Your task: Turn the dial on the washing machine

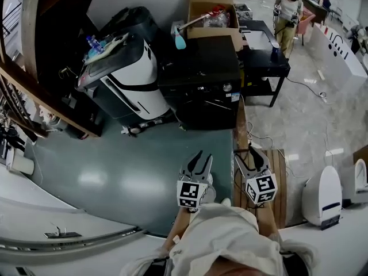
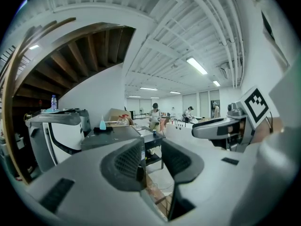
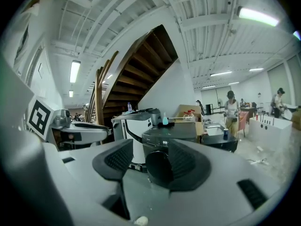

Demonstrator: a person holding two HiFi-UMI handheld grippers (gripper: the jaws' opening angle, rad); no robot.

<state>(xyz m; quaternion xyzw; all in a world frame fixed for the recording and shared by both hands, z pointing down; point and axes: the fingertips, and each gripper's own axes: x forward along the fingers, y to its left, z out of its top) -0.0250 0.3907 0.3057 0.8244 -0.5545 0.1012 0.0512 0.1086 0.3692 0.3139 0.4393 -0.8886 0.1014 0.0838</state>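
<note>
Across the grey floor [image 1: 115,165], well ahead of the person, stands the black washing machine [image 1: 198,85] with its dial [image 1: 227,87], while left gripper [image 1: 199,156] and right gripper [image 1: 248,153] point toward it, jaws partly apart and empty, seemingly readied for the approach.

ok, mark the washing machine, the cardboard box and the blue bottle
washing machine [image 1: 198,68]: head view, on its dark top panel.
cardboard box [image 1: 215,32]: head view, on its front wall.
blue bottle [image 1: 180,41]: head view, on the bottle's body.
</note>
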